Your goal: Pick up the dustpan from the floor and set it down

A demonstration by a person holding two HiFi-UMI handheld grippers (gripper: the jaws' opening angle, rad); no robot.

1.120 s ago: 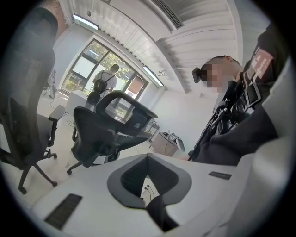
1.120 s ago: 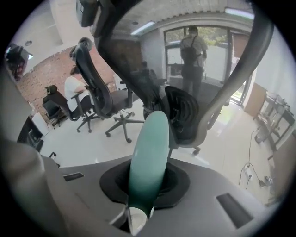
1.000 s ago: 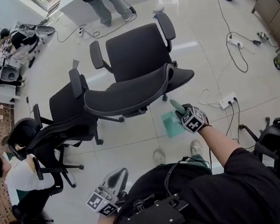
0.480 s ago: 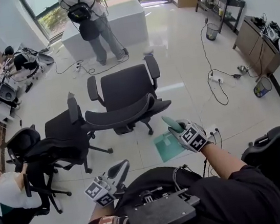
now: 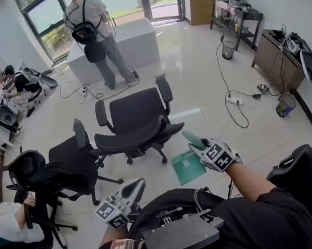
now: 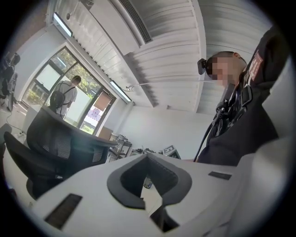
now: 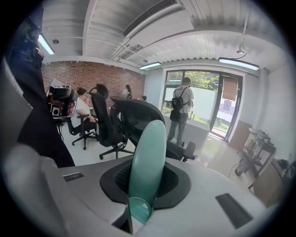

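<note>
Right tongs (image 5: 201,143) are pinching the handle (image 7: 148,152) of the translucent green dustpan (image 5: 187,167). In the right gripper view the handle stands upright between the dark pads, which press on it from both sides. Left tongs (image 5: 131,189) are pressed together at the tips with nothing between them, and are held low against the person's body, well apart from the dustpan.

Change over the last second:
- The head view has risen and widened. More of the floor (image 5: 208,85) and the far windows now show, which indicates that the person has straightened up.
- The right tongs have kept their grip on the handle throughout.
- The pan part of the dustpan hangs below and just ahead of the right tongs. It is near the base of the nearest black office chair (image 5: 138,120) but not touching it.
- The person's shoes, visible beside the pan a second ago, are now hidden behind the torso.

Meaning for the task: the pick-up appears complete. The dustpan is judged to be off the floor and carried by the right tongs alone, though the head view does not show the gap beneath it plainly.

The remaining step is the set-down. It calls for lowering the pan flat onto a bare stretch of floor, clear of the chair legs and the power cables (image 5: 239,103), before the pads release.
</note>
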